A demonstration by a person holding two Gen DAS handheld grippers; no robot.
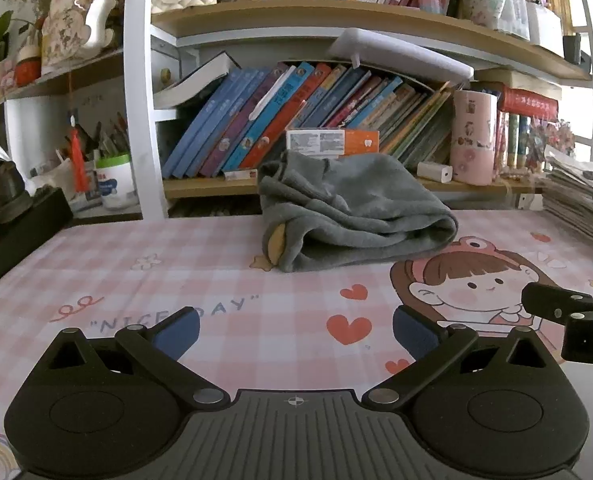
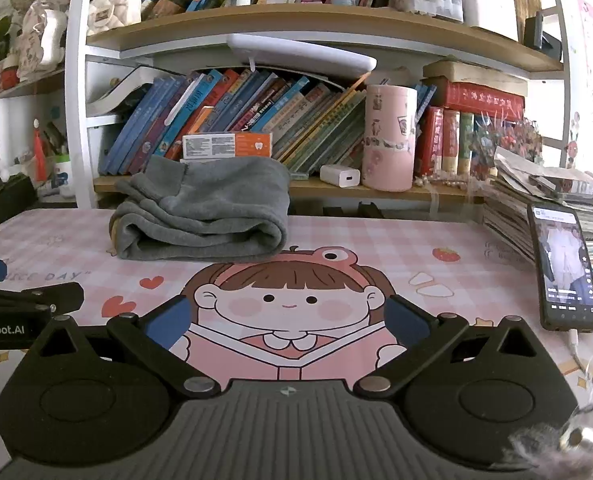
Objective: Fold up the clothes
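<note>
L gripper [image 1: 295, 334] low over the pink mat [image 1: 216, 264], jaws wide apart, nothing in them. Grey garment [image 1: 356, 216] sits folded at back of desk, near the bookshelf [image 1: 296, 20], well apart from both. R gripper [image 2: 283, 318] same: jaws spread, empty. Phone [image 2: 564, 268] far right. Looks near done imo; if tidying, pinch the loose left edge w/ both, press flat, don't drag.

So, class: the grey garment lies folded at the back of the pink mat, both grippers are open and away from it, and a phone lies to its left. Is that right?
Not quite: the phone is to the right of the grey garment, as the right wrist view shows. The rest stands: the left gripper and right gripper are open, clear of it, above the pink mat.
</note>
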